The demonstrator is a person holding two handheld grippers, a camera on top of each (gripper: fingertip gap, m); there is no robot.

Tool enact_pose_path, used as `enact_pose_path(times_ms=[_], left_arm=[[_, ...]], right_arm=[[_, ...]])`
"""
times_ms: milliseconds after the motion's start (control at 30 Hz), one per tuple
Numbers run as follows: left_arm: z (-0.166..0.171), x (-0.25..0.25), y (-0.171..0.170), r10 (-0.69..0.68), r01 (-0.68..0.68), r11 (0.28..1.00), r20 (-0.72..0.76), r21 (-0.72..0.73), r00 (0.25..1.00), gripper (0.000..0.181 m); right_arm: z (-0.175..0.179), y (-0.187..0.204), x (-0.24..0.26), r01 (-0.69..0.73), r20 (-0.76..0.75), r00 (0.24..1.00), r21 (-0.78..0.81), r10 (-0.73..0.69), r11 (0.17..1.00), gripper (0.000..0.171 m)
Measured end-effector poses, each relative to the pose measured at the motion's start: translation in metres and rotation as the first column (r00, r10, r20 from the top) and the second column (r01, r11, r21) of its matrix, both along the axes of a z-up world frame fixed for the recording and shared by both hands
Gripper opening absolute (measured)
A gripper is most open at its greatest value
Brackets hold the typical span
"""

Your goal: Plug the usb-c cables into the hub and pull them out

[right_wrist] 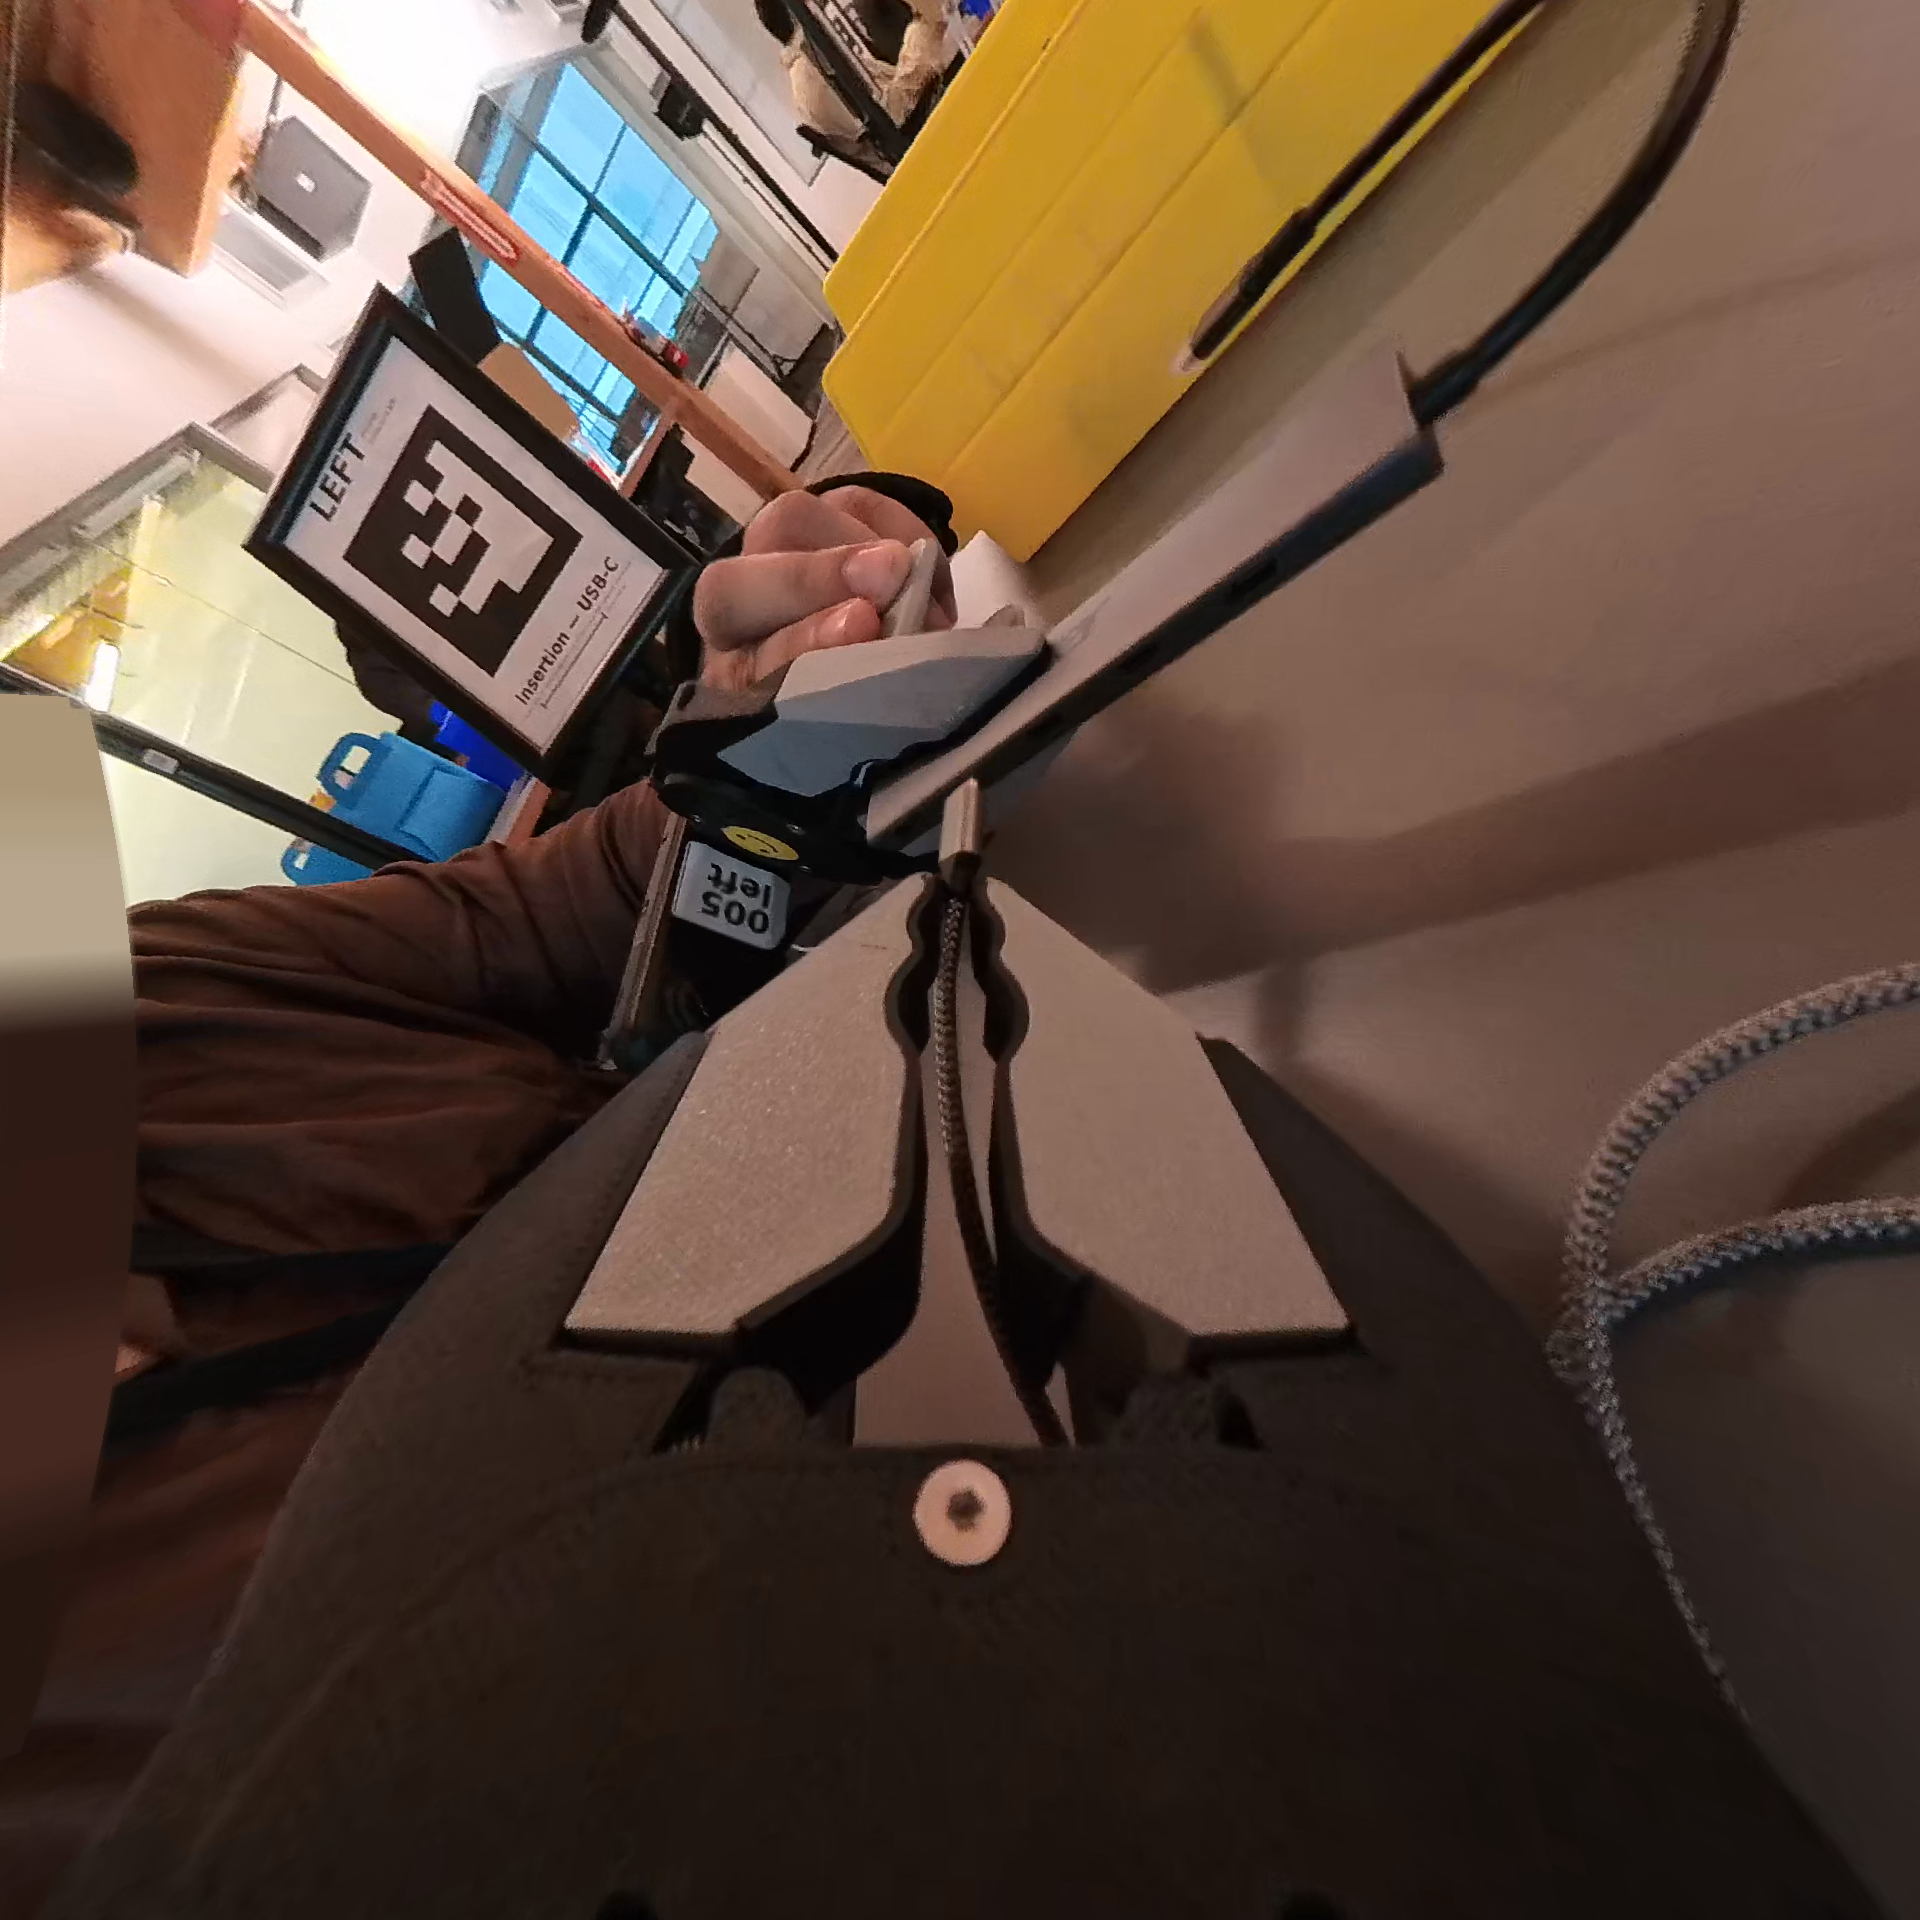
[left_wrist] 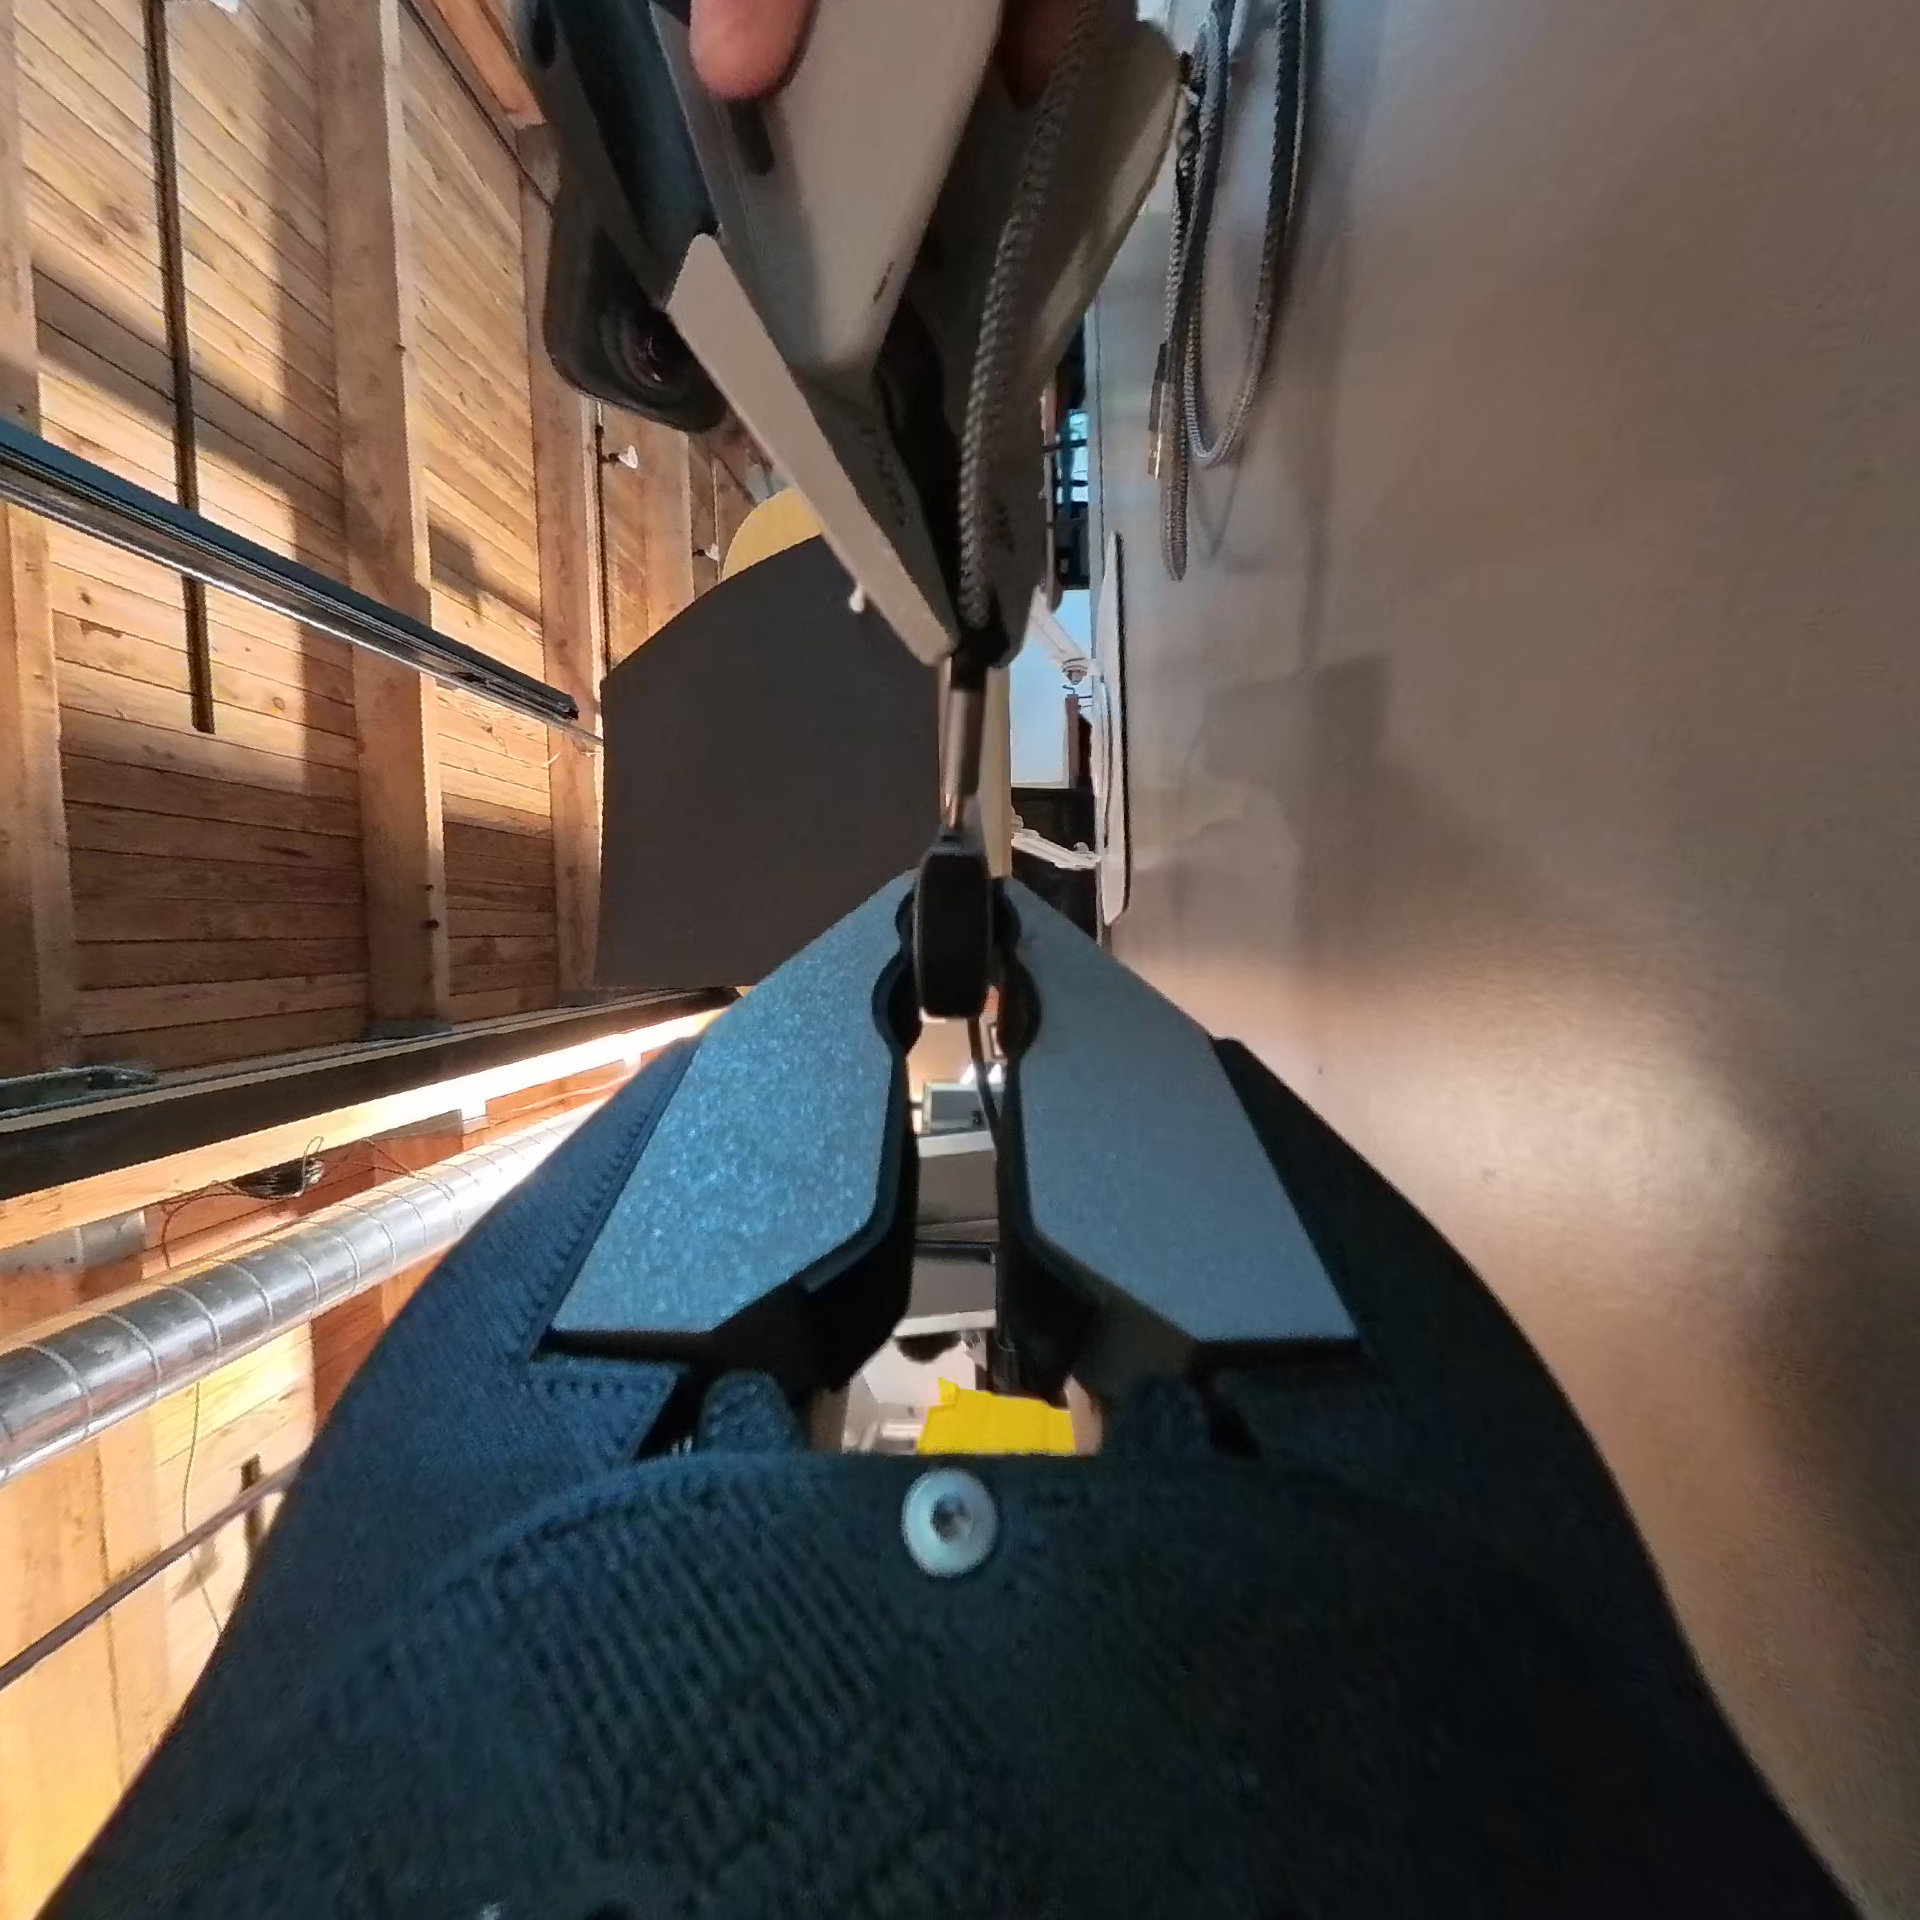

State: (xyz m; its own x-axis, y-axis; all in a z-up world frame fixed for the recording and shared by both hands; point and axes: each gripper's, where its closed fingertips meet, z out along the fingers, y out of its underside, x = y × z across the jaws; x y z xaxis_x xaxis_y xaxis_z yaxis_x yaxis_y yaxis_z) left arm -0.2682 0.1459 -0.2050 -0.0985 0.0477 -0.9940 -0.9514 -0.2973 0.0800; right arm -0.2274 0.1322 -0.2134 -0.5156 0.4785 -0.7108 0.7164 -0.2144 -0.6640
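Two grippers meet at the flat grey metal hub (right_wrist: 1195, 613): the left gripper (left_wrist: 954, 914) clamps its end, while the right gripper (right_wrist: 954, 902), closed on a braided grey usb-c cable (right_wrist: 961, 1091), holds the silver plug (right_wrist: 964, 816) at the hub's edge (twelve o'clock of the fingertips; whether seated, unclear).

Braided cloth cable (right_wrist: 951, 1049), matt grey metal hub (right_wrist: 1195, 613), smooth matt table (right_wrist: 1558, 779)

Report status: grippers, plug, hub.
Left hand-held gripper shut on hub. Right hand-held gripper shut on braided USB-C cable, plug at hub edge. No obstruction seen.
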Motion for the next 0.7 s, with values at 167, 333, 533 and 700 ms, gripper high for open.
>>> enact_pose_path(times_ms=[167,333,533,700], left_arm=[[-0.002,0.000,0.000,0.006,-0.006,1.000,-0.007,-0.009,1.000,0.007],[-0.007,-0.006,0.001,0.062,-0.061,0.997,0.025,-0.039,0.998,0.007],[-0.006,-0.016,0.000,0.126,-0.123,0.992,0.077,-0.038,0.989,0.007],[-0.012,-0.019,0.000,0.157,-0.150,0.986,0.102,-0.076,0.982,0.007]], right_arm=[[0.000,0.000,-0.002,0.017,0.021,1.000,-0.025,-0.017,1.000,0.002],[-0.001,0.004,-0.010,0.100,0.037,0.994,-0.041,-0.099,0.994,0.001],[0.000,0.003,-0.019,0.198,0.014,0.980,-0.026,-0.198,0.980,0.002],[-0.001,0.005,-0.024,0.251,-0.008,0.968,-0.017,-0.251,0.968,0.001]])
